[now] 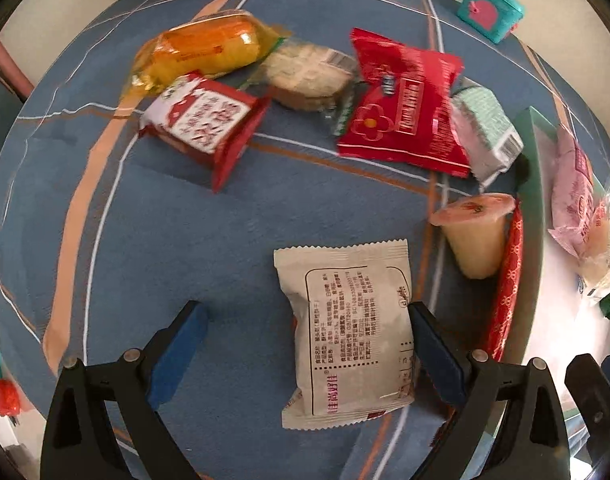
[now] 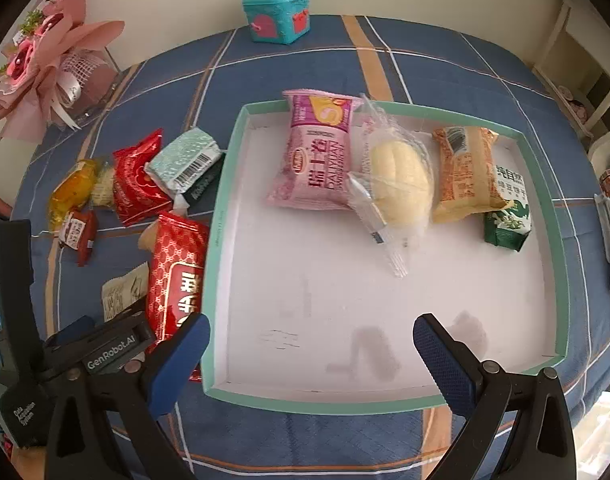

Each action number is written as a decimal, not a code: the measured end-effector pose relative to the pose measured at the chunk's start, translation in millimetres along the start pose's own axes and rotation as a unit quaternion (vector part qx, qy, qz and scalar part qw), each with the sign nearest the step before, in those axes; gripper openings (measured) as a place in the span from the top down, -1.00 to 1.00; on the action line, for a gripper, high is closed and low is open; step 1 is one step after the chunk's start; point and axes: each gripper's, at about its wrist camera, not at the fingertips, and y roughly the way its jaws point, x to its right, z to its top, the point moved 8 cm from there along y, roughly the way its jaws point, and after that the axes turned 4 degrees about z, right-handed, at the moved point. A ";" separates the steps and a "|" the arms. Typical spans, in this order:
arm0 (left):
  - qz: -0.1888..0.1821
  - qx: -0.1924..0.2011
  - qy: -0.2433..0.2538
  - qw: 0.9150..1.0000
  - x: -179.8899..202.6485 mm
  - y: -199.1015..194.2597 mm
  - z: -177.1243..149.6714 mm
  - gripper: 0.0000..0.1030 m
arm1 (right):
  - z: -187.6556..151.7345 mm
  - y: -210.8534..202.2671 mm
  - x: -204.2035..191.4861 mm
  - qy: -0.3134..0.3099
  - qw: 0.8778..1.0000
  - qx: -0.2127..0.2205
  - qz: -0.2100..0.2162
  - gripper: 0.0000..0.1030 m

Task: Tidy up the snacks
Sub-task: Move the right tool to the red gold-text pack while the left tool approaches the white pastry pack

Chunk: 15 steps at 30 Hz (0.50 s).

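- Snacks are split between a tray and the blue checked cloth of the bench on its left.
- Four packets are seen in the tray's far half: a pink packet, a clear-wrapped bun, an orange packet and a small green packet.
- The tray's near half is left bare and white.
- A beige packet is seen flat on the cloth, print side up, between the fingers of the left gripper.
- The left fingers are spread wide; the right-hand one is at the packet's edge, though contact cannot be told, and the left-hand one is well apart from it.
- Farther on the cloth are a red-and-white packet, a yellow packet, a pale cracker pack, a red packet and a mint packet.
- A jelly cup lies on its side just beside the tray wall, with a long red packet next to it.
- The right gripper is held over the tray's near edge, its fingers spread and nothing between them.
- A teal box stands at the bench's far edge.
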 end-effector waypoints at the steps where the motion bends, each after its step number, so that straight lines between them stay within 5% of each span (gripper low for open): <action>1: 0.001 0.000 -0.001 1.000 -3.1 0.6 -0.1 -0.92 | -1.4 1.4 -4.7 -0.002 1.000 0.001 0.002 -1.00; 15: 0.017 -0.008 -0.061 0.998 -61.1 3.7 -5.1 -0.92 | -1.2 13.6 -58.9 -0.036 0.999 0.008 0.025 -0.97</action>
